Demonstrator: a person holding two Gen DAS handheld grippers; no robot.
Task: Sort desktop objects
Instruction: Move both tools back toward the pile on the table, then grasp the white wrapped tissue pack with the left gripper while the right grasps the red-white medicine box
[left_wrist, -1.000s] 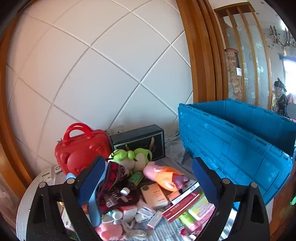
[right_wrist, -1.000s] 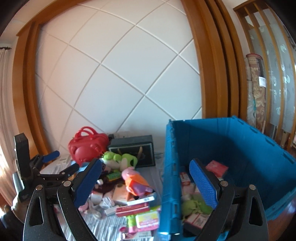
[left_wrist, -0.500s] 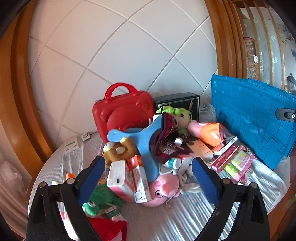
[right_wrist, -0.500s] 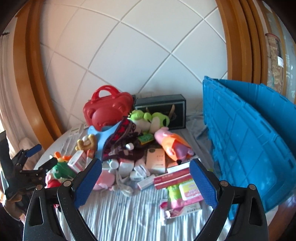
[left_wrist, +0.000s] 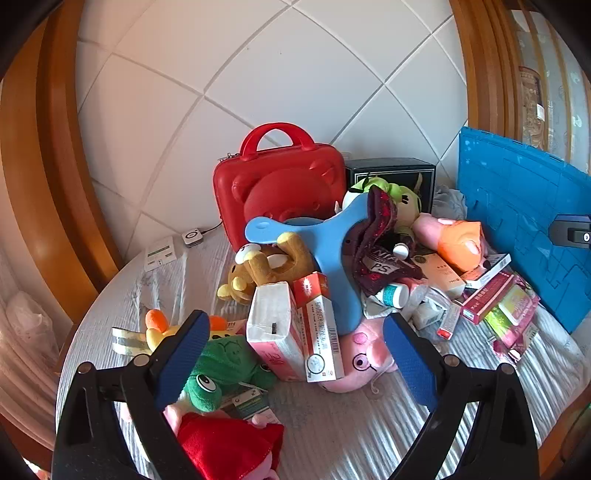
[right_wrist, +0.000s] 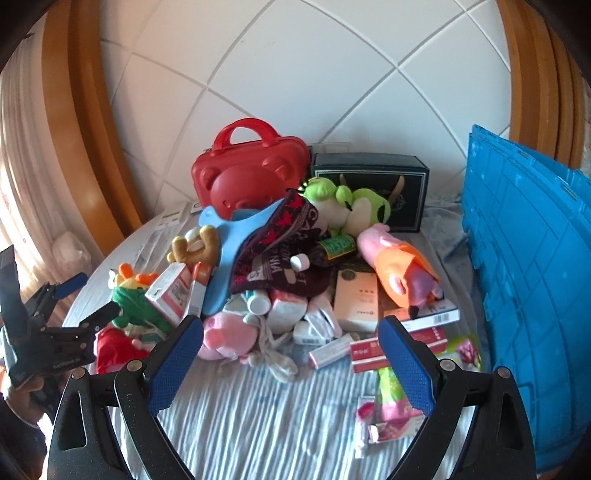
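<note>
Left claw (left_wrist: 295, 350): jaws spread wide, empty, hovering over the near edge of the heap. Right claw (right_wrist: 290, 354): likewise wide apart, holding nothing, above the striped cloth (right_wrist: 258, 413) that covers the counter.

Heap, middle of the counter:
- red bear-face case (left_wrist: 280, 188), upright at the back, against the tiled wall;
- dark box (left_wrist: 391, 173), just beside the case on its right;
- blue plastic piece (left_wrist: 332, 258), leaning across the pile, a dark patterned cloth (left_wrist: 376, 236) draped on it;
- brown plush (left_wrist: 269, 266), touching the blue piece;
- two cartons (left_wrist: 295, 328), upright, side by side;
- pink pig plush (left_wrist: 362, 358), under the cartons;
- green frog plush (left_wrist: 221, 369), near the left claw;
- red plush item (left_wrist: 229, 446), nearest, possibly a hat.

Blue crate (right_wrist: 528, 277): far right, beside flat medicine boxes (right_wrist: 399, 343).
</note>
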